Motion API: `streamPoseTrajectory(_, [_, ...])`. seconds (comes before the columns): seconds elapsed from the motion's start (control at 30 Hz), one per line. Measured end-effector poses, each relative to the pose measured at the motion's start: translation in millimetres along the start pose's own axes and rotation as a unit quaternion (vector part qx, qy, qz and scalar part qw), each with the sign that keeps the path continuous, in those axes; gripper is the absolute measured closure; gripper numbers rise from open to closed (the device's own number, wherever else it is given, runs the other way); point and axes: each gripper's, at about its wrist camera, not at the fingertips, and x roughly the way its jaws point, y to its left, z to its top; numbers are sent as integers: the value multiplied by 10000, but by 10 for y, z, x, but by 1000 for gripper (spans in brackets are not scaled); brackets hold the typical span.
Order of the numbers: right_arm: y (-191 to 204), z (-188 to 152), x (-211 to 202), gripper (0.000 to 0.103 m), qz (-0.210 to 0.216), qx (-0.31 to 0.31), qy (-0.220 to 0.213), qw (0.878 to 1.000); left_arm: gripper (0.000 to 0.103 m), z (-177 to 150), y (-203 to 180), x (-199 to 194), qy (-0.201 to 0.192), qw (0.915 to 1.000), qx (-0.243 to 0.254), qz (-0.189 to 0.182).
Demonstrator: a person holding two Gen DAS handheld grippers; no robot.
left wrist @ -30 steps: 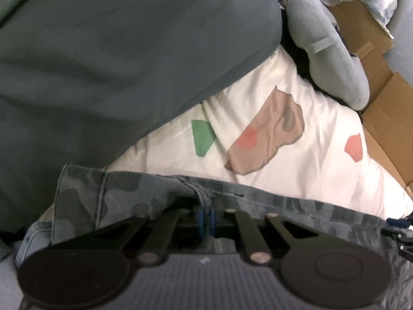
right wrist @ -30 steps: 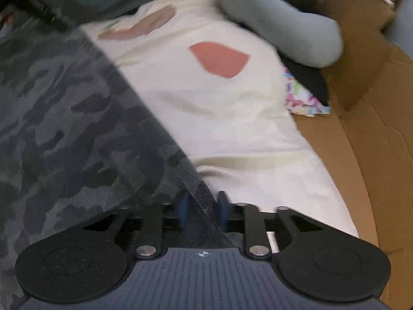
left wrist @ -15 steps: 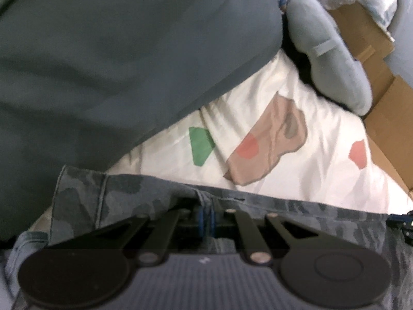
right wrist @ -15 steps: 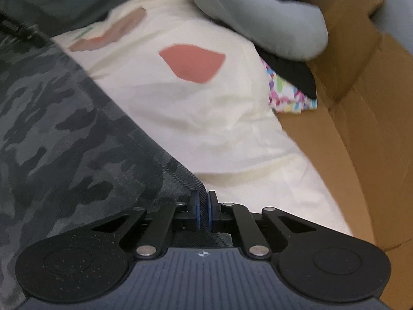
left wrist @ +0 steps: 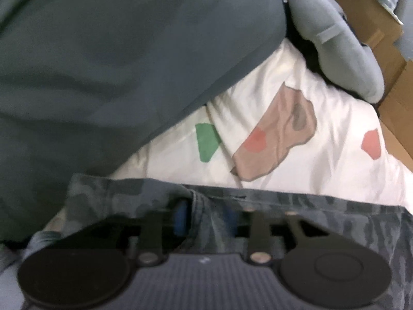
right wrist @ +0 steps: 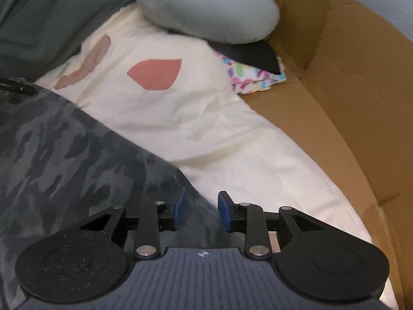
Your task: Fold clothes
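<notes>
Left wrist view: the left gripper (left wrist: 206, 218) sits low over the hem of a dark grey camouflage-print garment (left wrist: 322, 206), its blue-padded fingers (left wrist: 180, 217) spread apart with a fold of the camouflage cloth bunched between them; the frame is blurred, and whether the pads press the cloth cannot be told. The garment's edge runs across the lower part of the picture, lying on a cream-white bedsheet printed with red, green and tan patches (left wrist: 296, 98). A large slate-green cloth (left wrist: 116, 64) fills the upper left and overlaps the sheet. At upper right a light grey curved cushion (left wrist: 343, 51) rests on the sheet beside brown corrugated cardboard (left wrist: 392, 59).

Right wrist view: the right gripper (right wrist: 200, 210) has its jaws parted, one blue pad (right wrist: 180, 208) over the camouflage garment (right wrist: 64, 155) and the other just past its edge, with the garment's corner lying in the gap. Nothing is clamped. The garment spreads over the lower left of the frame, its diagonal edge crossing the cream sheet (right wrist: 206, 118); a dark band with a small button or rivet shows at its far left edge. Beyond, the grey cushion (right wrist: 206, 18) curves across the top, the slate-green cloth (right wrist: 51, 20) lies at upper left, and a small multicoloured patterned fabric (right wrist: 253, 77) with a black piece (right wrist: 253, 54) on it is tucked against the cardboard box wall (right wrist: 348, 77) on the right.
</notes>
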Motion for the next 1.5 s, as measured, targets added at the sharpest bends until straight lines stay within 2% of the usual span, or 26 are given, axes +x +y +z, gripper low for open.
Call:
streamPoseTrajectory(0.1, [-239,-165,-315,64,1,253,-76,9997,49,-12,-92,-209,-91,9997,180,-111])
streamPoseTrajectory(0.27, [-768,-561,-800,63,39,1000,-53,9950,46,-78,-255,-497,-221,9996,63,-179])
streamPoseTrajectory(0.33, [-965,-737,-975,63,-36,1231,-38,9924,46,-135,-337,-559,-160,9995,49,-286])
streamPoseTrajectory(0.53, [-1466,-1281,-1582,64,-554,1759,13,9828,46,-315,-645,-772,-43,9983,330,-473])
streamPoseTrajectory(0.77, [-1762,-2029,-2205,64,-1296,2467,-41,9604,46,-453,-956,-1052,15,9965,230,-800])
streamPoseTrajectory(0.9, [-1805,-2616,-2523,64,-1593,3004,-173,9402,46,-574,-1112,-1201,138,9941,143,-1067])
streamPoseTrajectory(1.1, [-1659,-3217,-2656,64,-1753,3713,-271,9114,46,-886,-1335,-1363,269,9934,199,-1094])
streamPoseTrajectory(1.3, [-1344,-3666,-2568,64,-2004,4607,-669,8620,48,-1211,-1335,-1439,443,9933,58,-1065])
streamPoseTrajectory(1.5, [-1174,-3997,-2269,64,-2102,5239,-687,8225,48,-1521,-1237,-1469,710,9921,-145,-1025])
